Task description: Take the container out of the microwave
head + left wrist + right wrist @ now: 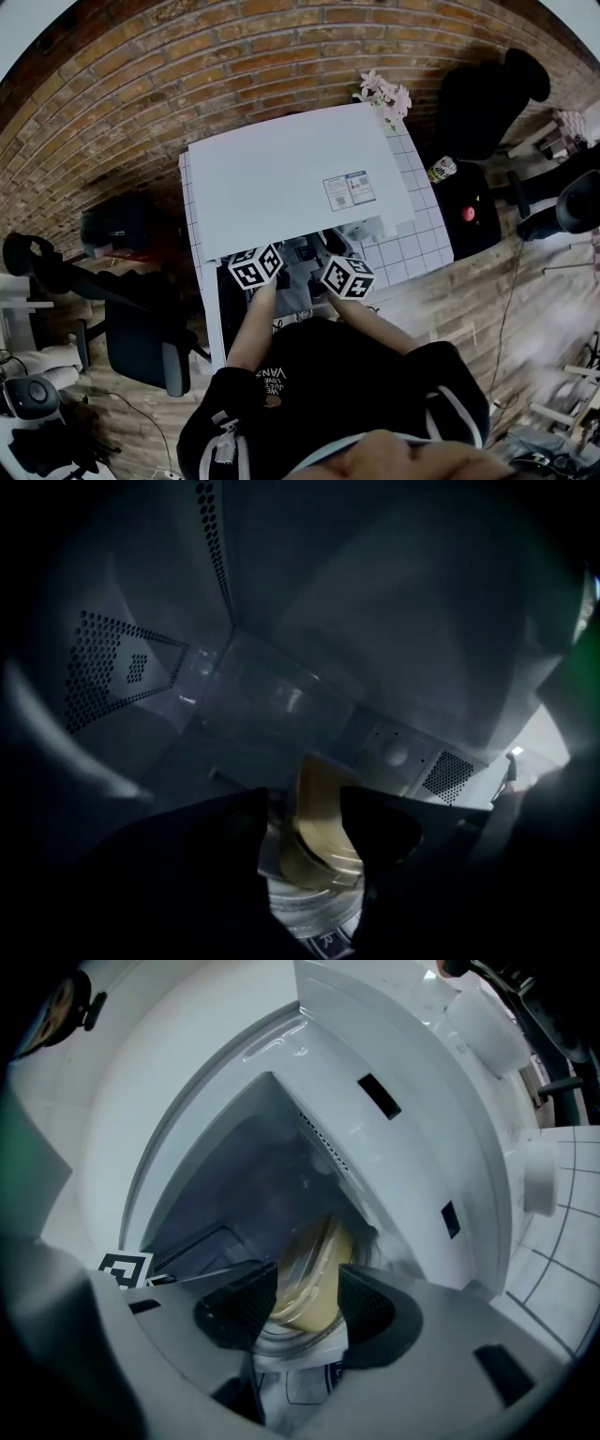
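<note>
The white microwave stands on a tiled table, and my arms reach into its front from below. In the head view only the marker cubes of the left and right grippers show; the jaws are hidden in the opening. Inside the dark cavity a clear container with yellowish contents sits low on the floor. My left gripper is open, and the container shows in the gap just beyond its tips. My right gripper is also open at the cavity mouth, framing the same container.
The microwave's white front frame with two latch slots rises at the right of the opening. Perforated vents line the cavity wall. On the white tiled table are pink flowers and a can. A black chair stands at left.
</note>
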`<act>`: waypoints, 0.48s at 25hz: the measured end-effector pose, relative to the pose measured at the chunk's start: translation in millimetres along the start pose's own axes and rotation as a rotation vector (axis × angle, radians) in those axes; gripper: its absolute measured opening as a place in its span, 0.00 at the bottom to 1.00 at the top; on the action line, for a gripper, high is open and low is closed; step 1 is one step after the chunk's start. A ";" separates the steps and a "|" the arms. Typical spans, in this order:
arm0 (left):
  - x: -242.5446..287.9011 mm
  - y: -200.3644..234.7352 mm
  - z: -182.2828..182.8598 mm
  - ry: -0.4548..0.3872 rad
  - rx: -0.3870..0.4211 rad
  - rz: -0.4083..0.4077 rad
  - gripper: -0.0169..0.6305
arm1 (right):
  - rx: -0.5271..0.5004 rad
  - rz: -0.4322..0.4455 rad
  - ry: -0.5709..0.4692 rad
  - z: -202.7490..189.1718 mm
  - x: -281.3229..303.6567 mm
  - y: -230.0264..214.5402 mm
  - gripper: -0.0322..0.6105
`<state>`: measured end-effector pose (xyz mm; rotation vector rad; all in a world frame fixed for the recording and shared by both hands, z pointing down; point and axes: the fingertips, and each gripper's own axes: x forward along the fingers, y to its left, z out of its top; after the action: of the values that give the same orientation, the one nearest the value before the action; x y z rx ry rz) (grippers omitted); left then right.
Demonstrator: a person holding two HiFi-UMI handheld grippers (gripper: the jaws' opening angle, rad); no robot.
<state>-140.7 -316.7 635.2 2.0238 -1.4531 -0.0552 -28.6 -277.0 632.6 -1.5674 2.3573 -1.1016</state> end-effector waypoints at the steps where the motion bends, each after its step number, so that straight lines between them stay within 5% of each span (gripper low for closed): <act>1: 0.3 -0.8 0.1 0.002 0.005 -0.005 0.40 | 0.004 0.001 0.000 -0.1 1.7 -0.3 0.33; 12: -0.9 -10.1 -6.9 0.031 0.036 -0.050 0.39 | 0.017 0.036 0.045 -10.9 14.2 3.8 0.33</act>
<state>-129.9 -310.9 635.2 2.0808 -1.3934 -0.0185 -43.0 -282.5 642.4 -1.5045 2.3877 -1.1578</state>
